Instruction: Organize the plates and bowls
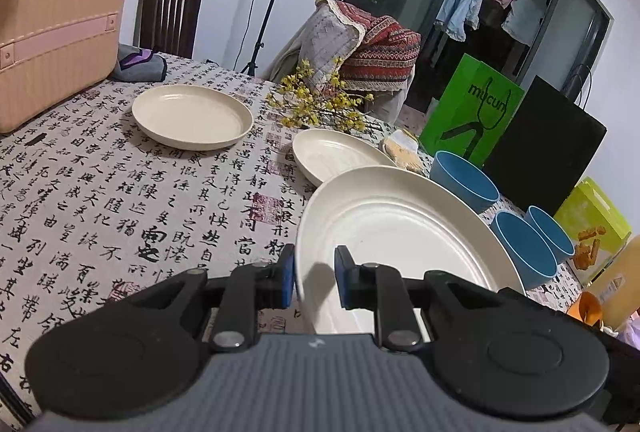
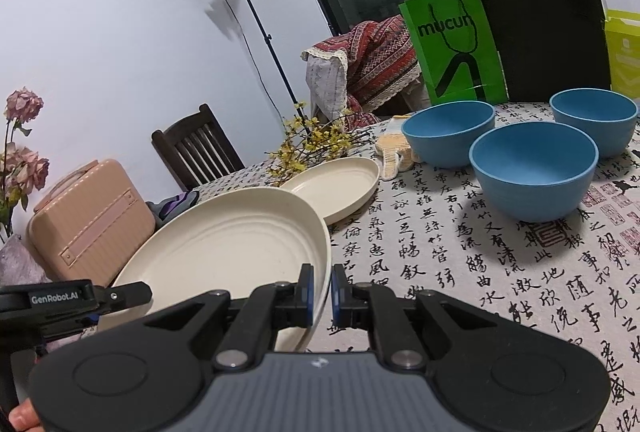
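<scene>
Here the left hand-held gripper (image 1: 314, 278) is closed down on the near left rim of a cream plate (image 1: 400, 232), one blue pad outside the rim and the other inside on the plate's face, while the right hand-held gripper (image 2: 321, 296) pinches the opposite rim of the same plate, its jaws nearly touching with only the thin edge between them. The plate is thus carried between the two, raised off the surface (image 1: 120, 200) and tilted, its broad face stretching forward and away from each set of fingers. What the coming move seems to turn on is where the other plates lie: a second cream plate (image 1: 336, 154) sits flat just beyond the held one's far edge, closer to the right hand's side, and a third plate (image 1: 192, 116) lies well apart toward the far left, nearer the left hand. Whether the held plate overlaps the second one or merely hides part of it I cannot tell for sure. All three are round, shallow, matt and faintly ringed with concentric ridges, probably a light plastic or fibre ware. Three blue bowls (image 2: 534, 168) with smooth, thick walls stand upright in a loose cluster further right, near one another but not nested. The surface is covered with a cloth printed in black calligraphy, and a spray of yellow flowers (image 1: 316, 100) lies behind the plates.
</scene>
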Tool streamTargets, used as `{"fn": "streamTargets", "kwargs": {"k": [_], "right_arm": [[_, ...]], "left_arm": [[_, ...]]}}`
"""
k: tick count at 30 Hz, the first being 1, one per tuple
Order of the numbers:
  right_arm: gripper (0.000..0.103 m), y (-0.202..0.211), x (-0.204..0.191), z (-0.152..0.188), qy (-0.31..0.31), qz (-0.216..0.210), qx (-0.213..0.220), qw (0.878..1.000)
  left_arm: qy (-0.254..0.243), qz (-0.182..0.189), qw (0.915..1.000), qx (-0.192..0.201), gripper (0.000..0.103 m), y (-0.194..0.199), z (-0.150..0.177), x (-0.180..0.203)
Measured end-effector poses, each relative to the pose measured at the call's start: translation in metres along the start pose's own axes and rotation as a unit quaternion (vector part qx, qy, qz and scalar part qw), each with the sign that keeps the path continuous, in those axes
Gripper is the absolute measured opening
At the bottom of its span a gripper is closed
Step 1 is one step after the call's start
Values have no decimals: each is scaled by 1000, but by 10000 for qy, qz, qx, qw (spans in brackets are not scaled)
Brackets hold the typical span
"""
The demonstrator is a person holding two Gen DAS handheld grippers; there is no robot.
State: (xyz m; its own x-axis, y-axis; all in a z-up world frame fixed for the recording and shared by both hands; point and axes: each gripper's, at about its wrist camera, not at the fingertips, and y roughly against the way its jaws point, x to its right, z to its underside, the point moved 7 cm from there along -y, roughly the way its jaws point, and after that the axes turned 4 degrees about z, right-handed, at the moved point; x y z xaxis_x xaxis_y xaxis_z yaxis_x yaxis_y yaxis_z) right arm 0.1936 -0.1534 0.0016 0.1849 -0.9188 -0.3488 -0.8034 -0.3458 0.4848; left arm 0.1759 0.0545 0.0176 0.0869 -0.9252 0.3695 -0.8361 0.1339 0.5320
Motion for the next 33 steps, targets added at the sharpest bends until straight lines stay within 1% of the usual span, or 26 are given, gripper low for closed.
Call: {"fn": "streamTargets", "kwargs": {"k": [33], "right_arm": [[9, 7, 41, 14, -107, 173, 22, 9998]], "left_arm": [[-189, 145, 9995, -219, 20, -18, 26, 25]]}}
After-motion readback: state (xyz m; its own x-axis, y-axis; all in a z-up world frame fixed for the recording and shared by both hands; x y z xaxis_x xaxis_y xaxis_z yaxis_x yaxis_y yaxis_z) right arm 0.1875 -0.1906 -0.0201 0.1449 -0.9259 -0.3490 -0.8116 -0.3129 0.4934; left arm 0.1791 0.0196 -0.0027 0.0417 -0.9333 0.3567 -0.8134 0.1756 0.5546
